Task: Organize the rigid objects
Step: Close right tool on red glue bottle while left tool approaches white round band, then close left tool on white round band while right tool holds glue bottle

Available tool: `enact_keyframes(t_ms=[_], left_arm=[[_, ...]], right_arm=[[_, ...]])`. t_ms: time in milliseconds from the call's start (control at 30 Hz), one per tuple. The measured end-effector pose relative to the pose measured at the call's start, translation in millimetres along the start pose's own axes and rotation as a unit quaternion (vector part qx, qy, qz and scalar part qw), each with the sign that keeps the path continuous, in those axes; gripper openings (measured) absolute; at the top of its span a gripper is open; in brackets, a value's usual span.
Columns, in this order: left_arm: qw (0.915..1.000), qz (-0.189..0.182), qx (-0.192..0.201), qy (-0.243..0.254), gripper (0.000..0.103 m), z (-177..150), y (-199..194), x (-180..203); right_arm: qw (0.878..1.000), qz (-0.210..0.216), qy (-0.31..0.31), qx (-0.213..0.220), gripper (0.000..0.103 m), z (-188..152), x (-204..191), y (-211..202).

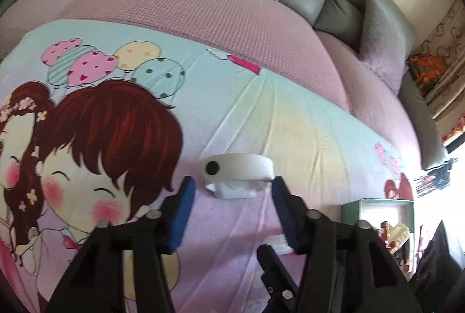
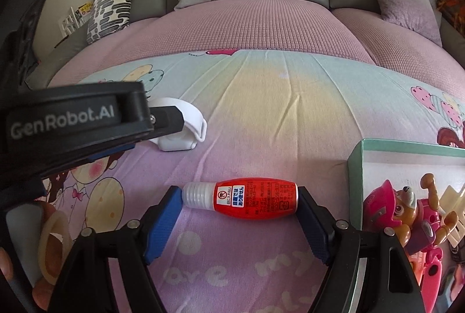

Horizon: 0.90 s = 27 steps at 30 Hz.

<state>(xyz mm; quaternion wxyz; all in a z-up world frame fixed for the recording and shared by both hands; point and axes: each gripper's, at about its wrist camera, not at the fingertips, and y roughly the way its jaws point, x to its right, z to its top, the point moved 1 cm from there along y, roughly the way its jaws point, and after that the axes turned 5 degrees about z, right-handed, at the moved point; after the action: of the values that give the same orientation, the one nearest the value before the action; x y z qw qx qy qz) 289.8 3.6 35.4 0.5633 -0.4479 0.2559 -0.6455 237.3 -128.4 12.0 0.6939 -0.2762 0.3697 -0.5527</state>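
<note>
bottle (image 2: 255, 201) on blanket (image 2: 261, 109) | box (image 2: 356, 164) right | watch (image 2: 180, 127) left-behind

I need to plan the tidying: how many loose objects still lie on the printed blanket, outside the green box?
2: a red bottle between the right gripper's fingers, and a white strap-like device just ahead of the left gripper. The grippers may hide others.

Both views are lit softly by daylight. In the left wrist view, strong glare is seen at the far right edge, where a window (image 1: 456, 191) is blown out to white. Straight lines are bent by heavy fisheye distortion, and the corners are cut off in black. Near parts are slightly blurred. Shadows are faint.
</note>
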Motion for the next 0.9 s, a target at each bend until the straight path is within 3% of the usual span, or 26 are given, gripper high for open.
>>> enact_keyframes(t_ms=[33, 67, 133, 300, 433, 500, 600, 767, 800, 867, 900], left_arm=[[1.0000, -0.004, 0.002, 0.000, 0.039, 0, -1, 0], [1.0000, 0.001, 0.004, 0.003, 0.022, 0, -1, 1], [0.9999, 0.011, 0.007, 0.011, 0.014, -1, -2, 2], [0.9999, 0.013, 0.008, 0.007, 0.014, -2, -3, -2], [0.9988, 0.043, 0.007, 0.024, 0.014, 1, -1, -4], [0.9980, 0.053, 0.003, 0.034, 0.016, 2, 2, -5], [0.9955, 0.067, 0.001, 0.066, 0.030, 6, 7, -3], [0.9926, 0.074, 0.006, 0.096, 0.030, 12, 16, -1], [0.9926, 0.073, 0.008, 0.097, 0.029, 13, 15, -1], [0.9932, 0.059, 0.014, 0.099, 0.011, 13, 13, 1], [0.9933, 0.055, 0.016, 0.100, 0.009, 13, 12, 1]], right_arm=[[1.000, 0.000, 0.000, 0.000, 0.080, 0, 0, 0], [1.000, 0.000, 0.000, 0.000, 0.080, 0, 0, 0], [1.000, 0.000, 0.000, 0.000, 0.080, 0, 0, 0], [1.000, 0.001, -0.002, -0.001, 0.080, -1, 0, -1], [1.000, 0.003, -0.001, -0.001, 0.080, -1, 1, -1], [1.000, 0.003, -0.002, -0.002, 0.080, 0, 2, 0], [1.000, 0.003, -0.003, -0.002, 0.080, 0, 2, 0], [1.000, 0.002, -0.004, -0.001, 0.080, -1, 1, 0], [1.000, 0.002, -0.004, -0.001, 0.080, -1, 1, 0], [1.000, 0.002, -0.004, -0.001, 0.080, -1, 1, 0], [1.000, 0.002, -0.004, -0.001, 0.080, -1, 1, 0]])
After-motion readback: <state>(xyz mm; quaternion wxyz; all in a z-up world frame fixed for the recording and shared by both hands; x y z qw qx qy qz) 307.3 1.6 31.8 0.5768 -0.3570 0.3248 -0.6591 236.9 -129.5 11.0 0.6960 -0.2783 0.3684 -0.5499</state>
